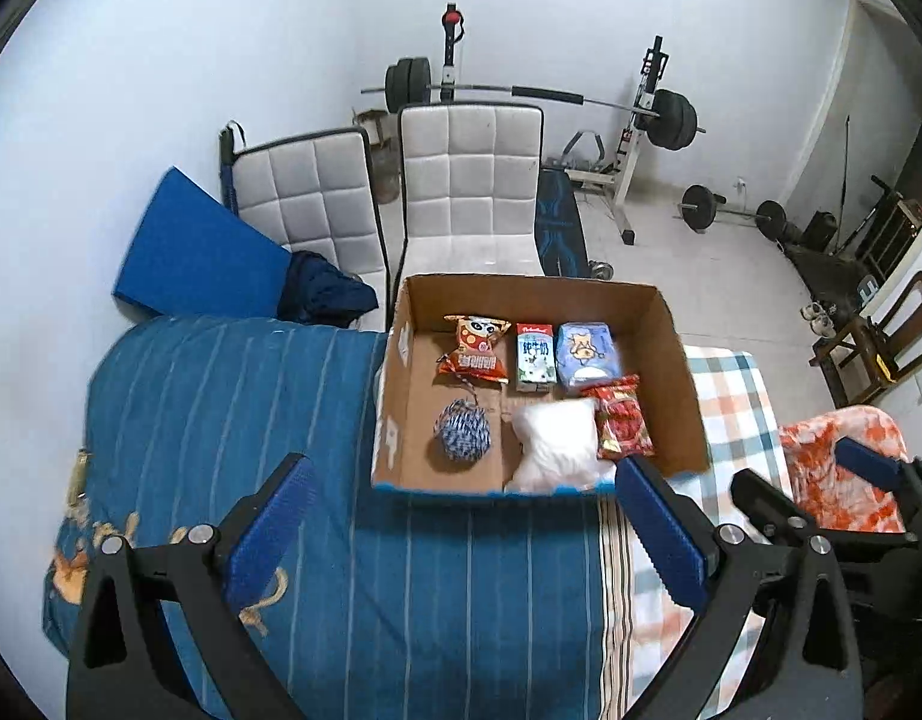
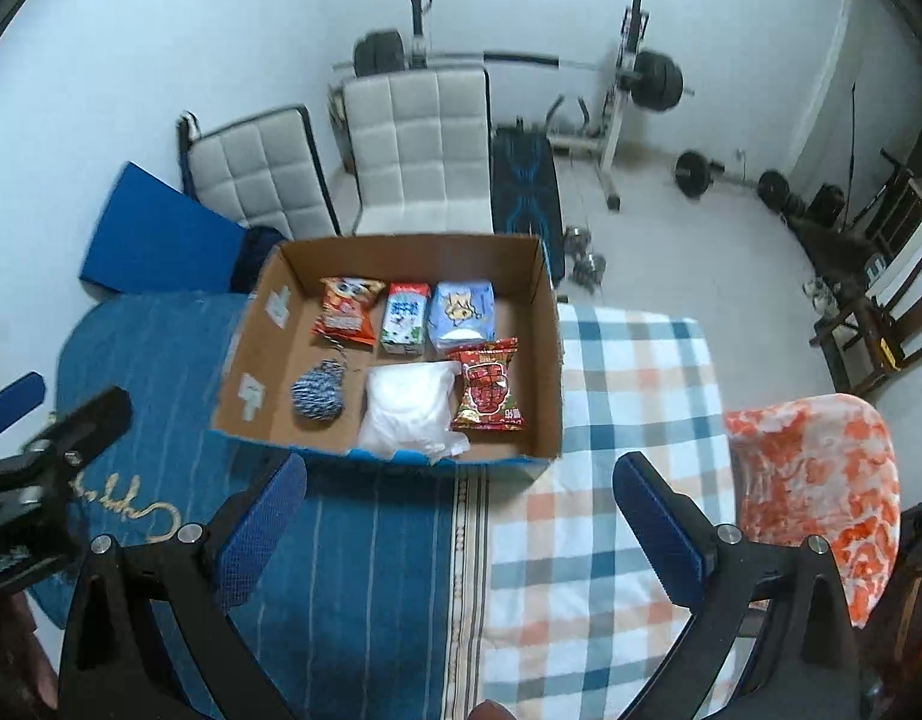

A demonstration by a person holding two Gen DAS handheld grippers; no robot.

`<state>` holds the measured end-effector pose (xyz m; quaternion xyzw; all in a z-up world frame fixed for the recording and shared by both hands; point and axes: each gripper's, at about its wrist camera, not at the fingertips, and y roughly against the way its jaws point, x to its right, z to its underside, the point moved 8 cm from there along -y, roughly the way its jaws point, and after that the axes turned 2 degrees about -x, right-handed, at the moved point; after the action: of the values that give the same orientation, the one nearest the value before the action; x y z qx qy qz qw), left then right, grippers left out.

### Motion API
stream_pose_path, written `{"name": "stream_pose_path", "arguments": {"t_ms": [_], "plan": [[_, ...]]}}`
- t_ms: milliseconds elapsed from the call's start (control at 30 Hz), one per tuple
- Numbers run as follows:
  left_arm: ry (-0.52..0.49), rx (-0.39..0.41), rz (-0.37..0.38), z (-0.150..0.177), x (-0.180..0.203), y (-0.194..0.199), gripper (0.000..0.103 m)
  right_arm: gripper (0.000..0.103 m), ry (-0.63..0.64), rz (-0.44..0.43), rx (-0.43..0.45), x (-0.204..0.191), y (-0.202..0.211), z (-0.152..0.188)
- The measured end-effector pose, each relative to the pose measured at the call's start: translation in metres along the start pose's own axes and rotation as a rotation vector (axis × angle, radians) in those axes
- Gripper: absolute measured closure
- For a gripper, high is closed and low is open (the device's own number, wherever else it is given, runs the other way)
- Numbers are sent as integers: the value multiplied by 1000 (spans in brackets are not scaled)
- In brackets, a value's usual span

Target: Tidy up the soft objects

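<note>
The cardboard box (image 1: 671,360) sits open-topped on the bed, straddling the blue striped blanket (image 1: 221,396) and the plaid blanket (image 2: 629,372). Along the box's far wall stand three packs in a row: an orange snack bag (image 1: 474,349) printed with a cartoon face and Chinese characters too small to read, a green-and-white milk carton (image 1: 534,355) with a red band of script at its top that cannot be made out, and a pale blue tissue pack (image 1: 586,354) showing a cartoon animal. Nearer the box's front wall lie a blue-and-white yarn ball (image 1: 461,435) with a loose strand trailing towards the orange bag, a white soft bag (image 1: 556,444) touching the front edge, and a red snack bag (image 2: 490,387) with gold trim; its lower corner bears figures that look like "94", though blurred. White label scraps stick to the box's left inner wall.

The left tool (image 1: 461,528) hovers over the striped blanket in front of the box, its blue-padded fingers spread wide with nothing between them. The right tool (image 2: 461,531) hangs before the box's front right corner, likewise spread and empty.

An orange-and-white fleece (image 2: 821,480) lies to the right of the box, beyond the plaid blanket. Behind the box stand two white quilted chairs (image 1: 470,180) and a barbell rack (image 1: 635,114).
</note>
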<state>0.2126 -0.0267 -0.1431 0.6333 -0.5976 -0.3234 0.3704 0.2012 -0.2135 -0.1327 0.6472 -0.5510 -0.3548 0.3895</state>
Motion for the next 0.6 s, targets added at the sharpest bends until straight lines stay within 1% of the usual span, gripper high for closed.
{"name": "stream_pose_path", "arguments": {"t_ms": [67,100,167,233,300,467,600], "plan": [[-9,13,-12,9,2,21,1,0,4,-2,29,0,26,9],[-14,25,-15,13,2,34,1,0,-3,-18,42,0,39,15],[-8,44,-15,22,2,56,1,0,-16,-43,47,1,60,24],[-8,61,-14,31,1,77,1,0,-13,-50,67,1,80,32],[3,72,-39,38,-5,94,1,0,-4,-53,80,0,100,40],[41,68,-12,52,-10,126,1,0,20,-81,76,-3,137,64],[43,90,-11,55,-8,148,1,0,35,-65,86,0,152,71]]}}
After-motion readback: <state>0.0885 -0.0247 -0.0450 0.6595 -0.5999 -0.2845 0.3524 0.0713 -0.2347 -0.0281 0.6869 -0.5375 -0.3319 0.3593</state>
